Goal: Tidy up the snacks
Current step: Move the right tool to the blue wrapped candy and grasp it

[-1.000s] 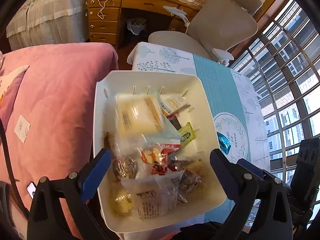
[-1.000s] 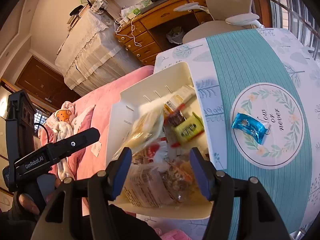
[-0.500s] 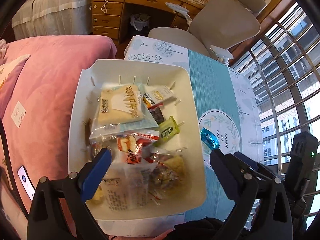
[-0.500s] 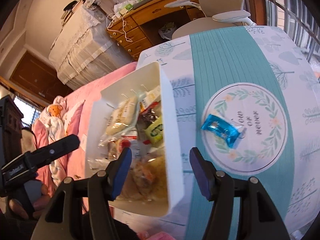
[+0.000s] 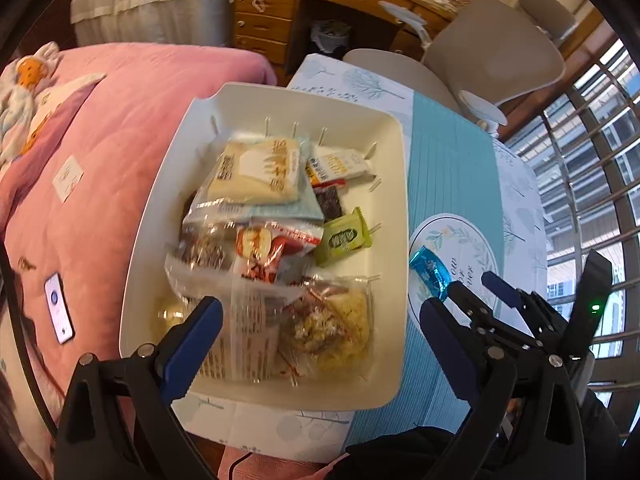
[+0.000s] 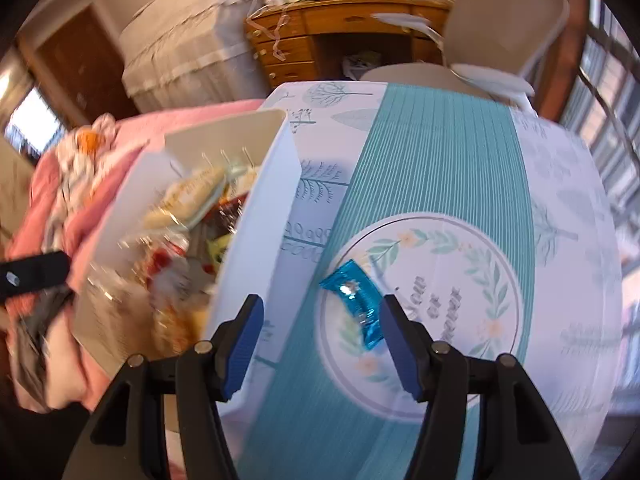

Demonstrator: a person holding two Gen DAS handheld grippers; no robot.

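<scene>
A white plastic bin (image 5: 392,184) stands on the table's left side, filled with several snack packets: a pale wafer pack (image 5: 256,174), a green candy (image 5: 344,236) and clear bags of biscuits (image 5: 332,324). It also shows in the right wrist view (image 6: 256,248). A blue wrapped candy (image 6: 354,298) lies alone on the round wreath print, right of the bin; it also shows in the left wrist view (image 5: 430,272). My left gripper (image 5: 320,332) is open over the bin's near end. My right gripper (image 6: 322,334) is open and empty, its jaws either side of the blue candy, just short of it.
The table wears a teal and white cloth (image 6: 432,152). A pink bed quilt (image 5: 100,152) with a phone (image 5: 59,308) lies left of the table. A beige swivel chair (image 5: 492,44) and a wooden desk (image 5: 320,4) stand beyond the far edge. Windows (image 5: 592,168) are to the right.
My right gripper has swung right, from over the bin to the blue candy, and opened wider. My left gripper has shifted slightly over the bin; the right gripper now shows in its view.
</scene>
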